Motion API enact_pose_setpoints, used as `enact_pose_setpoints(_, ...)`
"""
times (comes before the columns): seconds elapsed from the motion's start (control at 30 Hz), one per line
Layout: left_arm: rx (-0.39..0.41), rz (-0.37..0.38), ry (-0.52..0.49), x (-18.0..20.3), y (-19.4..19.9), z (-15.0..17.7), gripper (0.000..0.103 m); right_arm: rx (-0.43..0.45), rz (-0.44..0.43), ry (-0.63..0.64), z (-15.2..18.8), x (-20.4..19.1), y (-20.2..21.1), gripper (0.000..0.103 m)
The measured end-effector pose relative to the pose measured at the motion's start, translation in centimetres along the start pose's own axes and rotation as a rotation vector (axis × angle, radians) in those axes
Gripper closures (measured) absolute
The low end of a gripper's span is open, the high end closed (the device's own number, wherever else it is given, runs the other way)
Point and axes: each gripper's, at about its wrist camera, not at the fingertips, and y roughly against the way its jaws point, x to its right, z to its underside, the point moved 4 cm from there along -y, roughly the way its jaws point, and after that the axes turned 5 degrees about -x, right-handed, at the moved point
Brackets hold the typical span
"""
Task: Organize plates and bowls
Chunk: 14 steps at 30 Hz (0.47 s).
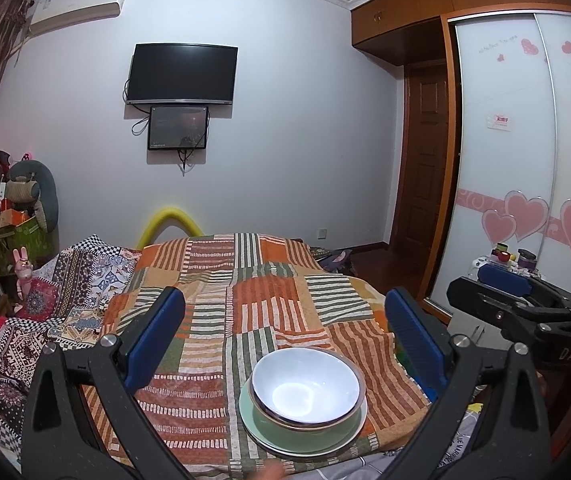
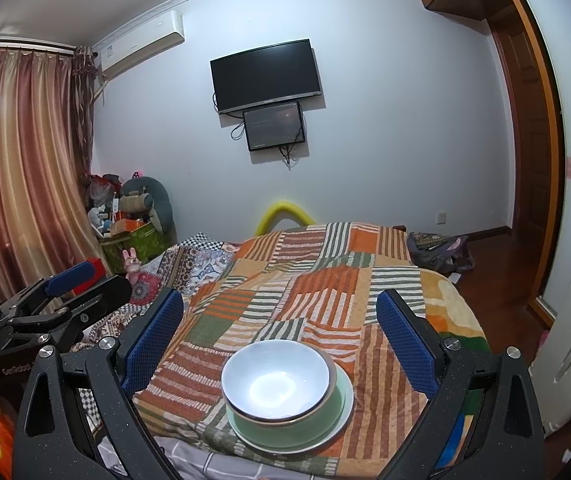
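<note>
Left gripper (image 1: pixel 285 334) — jaws spread wide, blue pads (image 1: pixel 156 334) holding and touching nothing, raised above the patchwork blanket (image 1: pixel 245 280) on the bed. Between its fingers, slightly right of centre and near the blanket's front edge, sits the stack: a white-lined bowl (image 1: pixel 305 384) nested in a green bowl (image 1: pixel 305 426), both upright, mouths facing up, on a pale green plate (image 1: pixel 261 432) lying flat. The pieces are round, so no long axis to record.

Right gripper (image 2: pixel 281 338) — likewise fully apart, empty, clear of the dishes. In its view the same stack (image 2: pixel 281 384) lies between the fingers, about centred. The two grippers hang side by side, each seen at the edge of the other's view.
</note>
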Motion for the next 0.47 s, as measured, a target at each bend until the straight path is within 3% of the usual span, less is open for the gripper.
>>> enact_pose_setpoints(0.47,-0.001,0.006,0.018,-0.10,-0.24,0.00,0.001,-0.011,0.002,-0.011,-0.04,0.56,-0.38,0.005)
